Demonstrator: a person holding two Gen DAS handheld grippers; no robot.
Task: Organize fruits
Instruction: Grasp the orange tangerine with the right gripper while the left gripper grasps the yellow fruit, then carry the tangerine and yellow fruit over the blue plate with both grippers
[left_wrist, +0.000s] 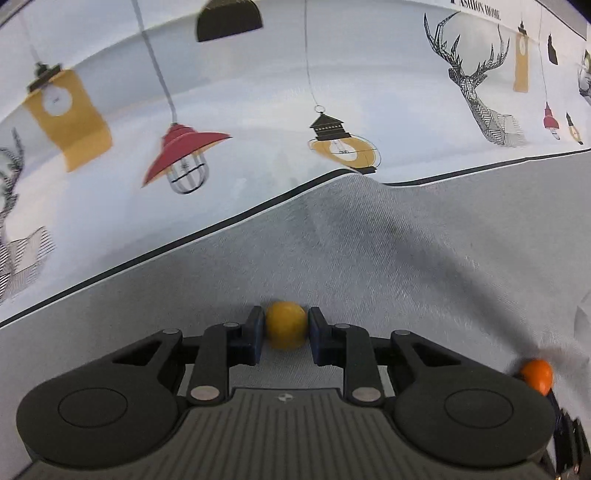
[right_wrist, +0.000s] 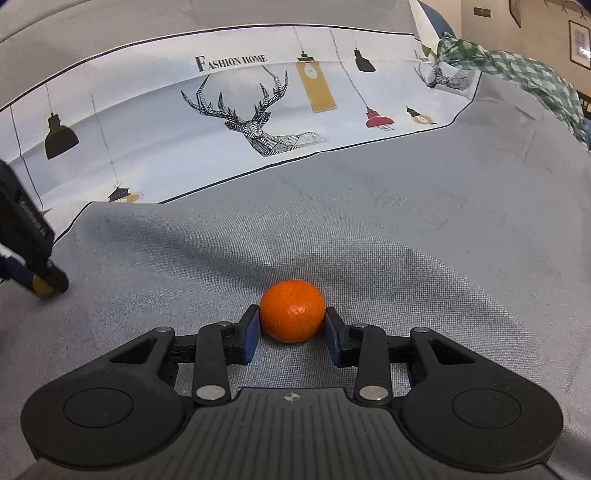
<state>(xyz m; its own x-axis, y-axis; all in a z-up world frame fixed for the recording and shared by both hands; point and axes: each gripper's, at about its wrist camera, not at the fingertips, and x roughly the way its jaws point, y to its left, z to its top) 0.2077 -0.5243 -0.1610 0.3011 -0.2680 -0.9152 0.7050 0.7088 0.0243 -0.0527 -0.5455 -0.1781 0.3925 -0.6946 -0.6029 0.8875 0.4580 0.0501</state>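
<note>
Two round fruits are pinched at the fingertips: the left gripper (left_wrist: 286, 329) holds a yellow fruit (left_wrist: 286, 325), the right gripper (right_wrist: 291, 325) an orange (right_wrist: 291, 311), both mid-cloth (right_wrist: 369, 229). Shallow grips could let either roll free.

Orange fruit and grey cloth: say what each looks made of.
Orange fruit: real citrus peel or plastic, can't tell; finely dimpled skin with a glossy highlight. Grey cloth: woven fabric, matte; visible weave grain and soft folds.
</note>
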